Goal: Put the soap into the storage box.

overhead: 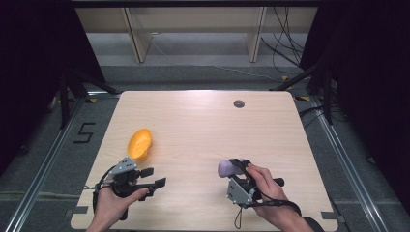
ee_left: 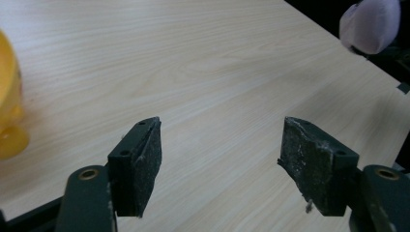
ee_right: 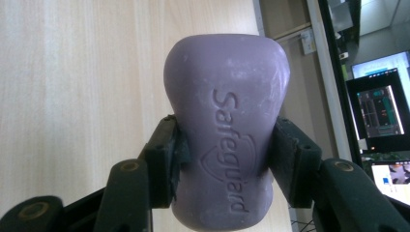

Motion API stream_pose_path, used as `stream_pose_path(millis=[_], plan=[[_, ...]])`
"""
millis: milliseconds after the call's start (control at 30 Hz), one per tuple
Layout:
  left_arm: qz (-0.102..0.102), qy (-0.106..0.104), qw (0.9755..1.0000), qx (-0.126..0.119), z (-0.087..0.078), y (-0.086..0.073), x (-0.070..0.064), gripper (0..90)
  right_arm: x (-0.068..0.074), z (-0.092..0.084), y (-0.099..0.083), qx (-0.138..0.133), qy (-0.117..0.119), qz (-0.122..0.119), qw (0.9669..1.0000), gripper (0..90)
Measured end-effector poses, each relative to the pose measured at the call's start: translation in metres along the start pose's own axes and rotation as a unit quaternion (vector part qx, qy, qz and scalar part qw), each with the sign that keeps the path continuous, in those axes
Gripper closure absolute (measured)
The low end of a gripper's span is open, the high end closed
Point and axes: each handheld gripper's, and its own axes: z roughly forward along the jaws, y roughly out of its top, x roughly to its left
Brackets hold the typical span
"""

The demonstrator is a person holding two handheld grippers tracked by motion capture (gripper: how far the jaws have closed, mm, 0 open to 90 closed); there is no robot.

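Note:
A purple bar of soap [ee_right: 227, 130], stamped "Safeguard", sits clamped at its waist between the jaws of my right gripper [ee_right: 225, 145]. In the high view that gripper [overhead: 235, 166] holds the soap [overhead: 225, 167] just above the table, right of centre near the front. A yellow soap dish [overhead: 140, 144] lies on the table at the left. My left gripper [overhead: 153, 177] is just in front of the dish, open, with nothing between its jaws. The left gripper view has its wide gap [ee_left: 220, 159] over bare wood, the yellow dish [ee_left: 8, 106] at the left edge and the soap [ee_left: 371, 24] at top right.
The light wooden table [overhead: 203, 125] has a round grey cable port [overhead: 239, 103] near its far edge. Beyond the table stand wooden shelf legs and black cables on a grey floor. Monitors glow past the table edge in the right gripper view.

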Motion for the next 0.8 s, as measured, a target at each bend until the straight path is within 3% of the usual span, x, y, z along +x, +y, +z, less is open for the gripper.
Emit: stream_pose_path(millis=[33, 67, 100, 267, 400, 433, 500, 533, 567, 600, 633, 667, 767, 800], plan=[[-0.001, -0.007, 1.0000, -0.002, 0.001, 0.003, -0.002, 30.7, -0.001, 0.000, 0.001, 0.001, -0.002, -0.001, 1.0000, 50.6], [0.003, -0.008, 1.0000, -0.001, 0.002, 0.006, -0.004, 30.9, -0.006, 0.000, 0.003, -0.008, -0.005, -0.036, 0.9993, 50.6], [0.007, -0.017, 0.9998, 0.002, 0.003, 0.009, -0.005, 31.1, -0.002, 0.000, 0.002, -0.006, -0.004, -0.007, 1.0000, 50.6], [0.007, -0.040, 0.9992, 0.001, 0.009, 0.019, -0.013, 31.8, -0.002, 0.001, 0.007, -0.005, -0.011, -0.007, 0.9999, 50.6], [0.016, -0.071, 0.9973, 0.005, 0.017, 0.033, -0.026, 32.7, -0.002, 0.004, 0.012, -0.011, -0.008, -0.016, 0.9998, 50.6], [0.016, -0.071, 0.9973, 0.005, 0.017, 0.033, -0.026, 32.7, -0.003, 0.005, 0.013, -0.020, -0.011, -0.032, 0.9992, 50.6], [0.023, -0.081, 0.9964, 0.007, 0.021, 0.040, -0.034, 32.8, -0.004, 0.007, 0.015, -0.027, -0.013, -0.041, 0.9987, 50.6], [0.024, -0.084, 0.9962, 0.006, 0.022, 0.042, -0.036, 32.8, -0.007, 0.006, 0.017, -0.022, -0.012, -0.062, 0.9977, 50.6], [0.024, -0.084, 0.9962, 0.006, 0.022, 0.042, -0.036, 32.9, -0.007, 0.006, 0.017, -0.022, -0.012, -0.062, 0.9977, 50.6], [0.029, -0.086, 0.9958, 0.011, 0.025, 0.046, -0.040, 32.9, -0.004, 0.008, 0.017, -0.027, -0.011, -0.042, 0.9987, 50.6], [0.031, -0.091, 0.9953, 0.011, 0.026, 0.048, -0.041, 32.9, -0.002, 0.006, 0.019, -0.012, -0.009, -0.022, 0.9996, 50.6], [0.031, -0.090, 0.9954, 0.008, 0.027, 0.049, -0.042, 32.9, -0.005, 0.008, 0.019, -0.025, -0.016, -0.054, 0.9981, 50.6], [0.032, -0.090, 0.9954, 0.007, 0.029, 0.051, -0.044, 33.0, -0.004, 0.008, 0.019, -0.023, -0.012, -0.042, 0.9988, 50.6], [0.030, -0.089, 0.9955, 0.003, 0.030, 0.052, -0.045, 33.3, -0.004, 0.009, 0.021, -0.027, -0.015, -0.054, 0.9980, 50.6]])
